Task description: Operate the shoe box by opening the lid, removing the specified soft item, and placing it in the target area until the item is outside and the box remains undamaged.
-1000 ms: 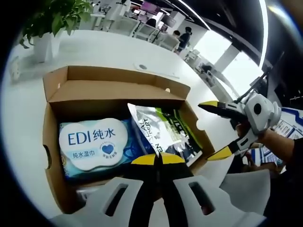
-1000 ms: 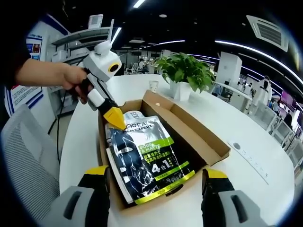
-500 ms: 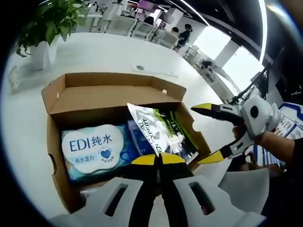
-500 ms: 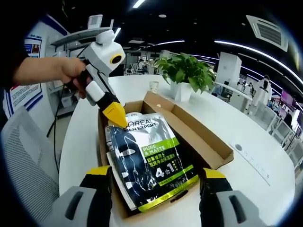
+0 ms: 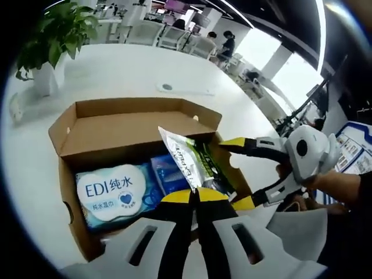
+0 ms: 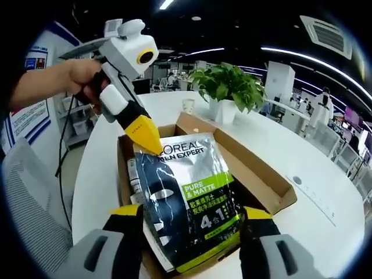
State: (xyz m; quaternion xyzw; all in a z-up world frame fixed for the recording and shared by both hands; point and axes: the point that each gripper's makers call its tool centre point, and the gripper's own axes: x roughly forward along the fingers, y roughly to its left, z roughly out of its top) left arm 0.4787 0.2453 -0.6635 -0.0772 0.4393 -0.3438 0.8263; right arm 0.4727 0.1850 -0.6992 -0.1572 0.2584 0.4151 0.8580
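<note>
Between the left gripper (image 5: 195,195)'s yellow tips, which are pressed together, sits the top edge of the pouch (image 5: 195,165), pinched and lifted so the silver-and-green bag stands tilted above the open box (image 5: 131,125). Seen from the right gripper view, that left gripper (image 6: 152,146) comes in from the upper left, held by a hand (image 6: 78,78), and nips the pouch (image 6: 189,206) at its upper left corner; the pouch hangs with its printed face toward the camera, its lower end still over the box (image 6: 261,180). Just ahead and to the left of the left gripper, inside the box, lies a wipes pack (image 5: 113,189) with a white label, and a blue packet (image 5: 168,174) rests just beside it, partly under the raised pouch. To the right in the left gripper view, the right gripper (image 5: 241,171) reaches in with its jaws spread wide, one above and one below the pouch's far side, at the box's right wall. Near the bottom of its own view the right gripper (image 6: 189,212) shows its tips well apart, flanking the pouch. Beyond the box on the white table (image 6: 325,232) stands a potted plant (image 6: 228,87).
</note>
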